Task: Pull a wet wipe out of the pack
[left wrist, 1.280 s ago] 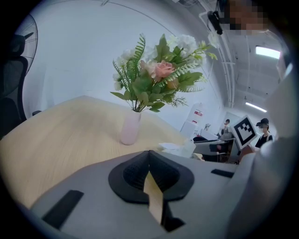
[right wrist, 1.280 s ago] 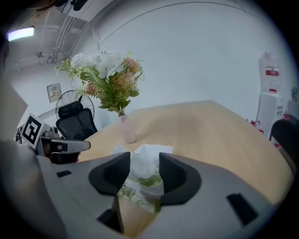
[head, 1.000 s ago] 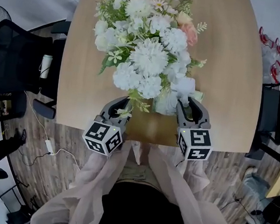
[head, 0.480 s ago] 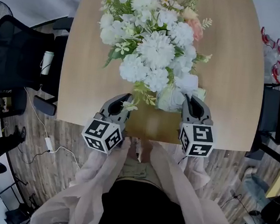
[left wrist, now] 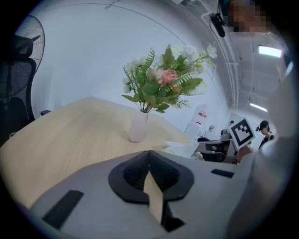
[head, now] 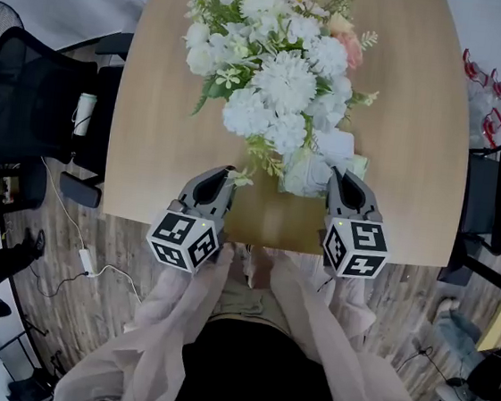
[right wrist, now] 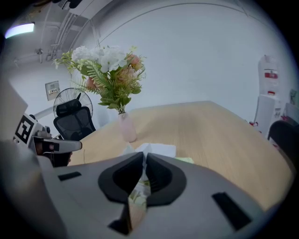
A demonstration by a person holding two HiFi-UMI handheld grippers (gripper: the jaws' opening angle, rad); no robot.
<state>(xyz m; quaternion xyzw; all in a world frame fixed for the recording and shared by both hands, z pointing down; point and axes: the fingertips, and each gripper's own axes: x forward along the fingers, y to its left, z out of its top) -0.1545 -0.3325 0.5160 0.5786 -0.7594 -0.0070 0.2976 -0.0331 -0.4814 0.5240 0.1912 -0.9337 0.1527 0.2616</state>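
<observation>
The wet wipe pack (head: 355, 168) lies on the wooden table (head: 156, 157) at the foot of the flower vase, half hidden under the blooms. A white wipe (right wrist: 150, 149) stands up from the pack's (right wrist: 187, 160) top. My right gripper (head: 340, 175) is at the pack; its jaws have just been closing and the wipe's raised fold sits between the tips of this gripper (right wrist: 144, 158), which is shut on it. My left gripper (head: 226, 173) hovers over the table to the left of the pack, and in its own view this gripper (left wrist: 149, 155) is shut and holds nothing.
A pale pink vase (right wrist: 126, 129) with white and pink flowers (head: 275, 63) stands mid-table just beyond the pack. Black office chairs stand at the left (head: 19, 106) and right (head: 493, 205). The table's near edge (head: 264, 242) runs just behind both grippers.
The right gripper's jaws have gone from wide open around the wipe to shut on it. Both grippers stayed about where they were; the flowers sit slightly higher in the head view.
</observation>
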